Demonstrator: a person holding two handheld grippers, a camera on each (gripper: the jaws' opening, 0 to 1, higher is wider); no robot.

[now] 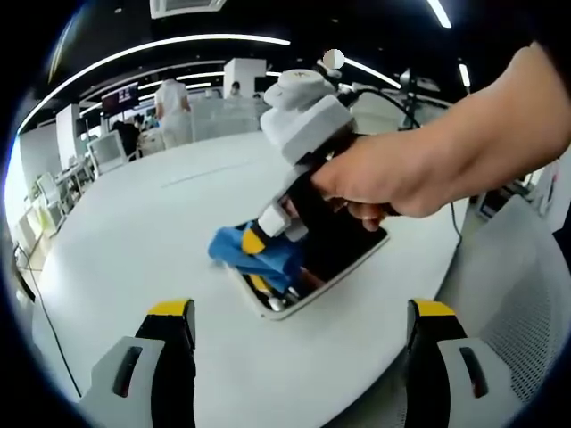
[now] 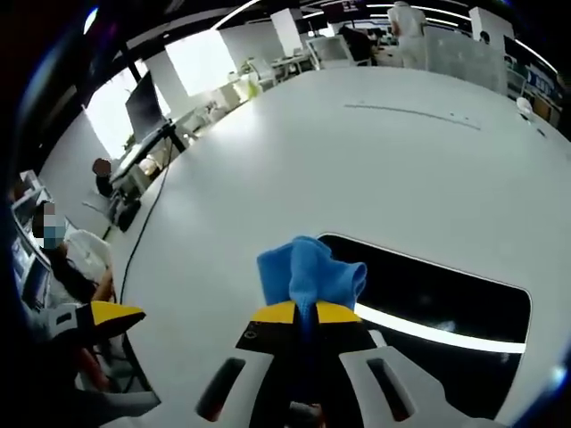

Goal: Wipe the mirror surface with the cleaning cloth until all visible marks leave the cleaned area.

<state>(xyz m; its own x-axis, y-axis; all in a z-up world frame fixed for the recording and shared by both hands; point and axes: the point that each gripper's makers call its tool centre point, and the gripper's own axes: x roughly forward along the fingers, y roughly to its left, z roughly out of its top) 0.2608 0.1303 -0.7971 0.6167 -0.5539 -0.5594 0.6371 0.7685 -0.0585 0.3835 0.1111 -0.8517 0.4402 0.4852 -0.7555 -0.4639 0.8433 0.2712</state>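
Observation:
A rectangular mirror (image 2: 446,312) with a white frame lies flat on the round white table (image 2: 357,160); its glass looks dark and reflects a ceiling light. My right gripper (image 2: 303,312) is shut on a blue cleaning cloth (image 2: 308,272), which is pressed on the mirror's near-left corner. In the left gripper view the mirror (image 1: 343,254) lies mid-table, with the right gripper (image 1: 259,254), held by a hand, pushing the blue cloth (image 1: 241,250) onto its left end. My left gripper (image 1: 299,312) hovers open above the table in front of the mirror, holding nothing.
The table edge (image 1: 419,357) runs close on the right, with a grey mesh chair (image 1: 517,294) beyond it. A cable (image 2: 143,223) trails off the table's left side. People, desks and monitors stand in the background, with one person seated low at left (image 2: 71,259).

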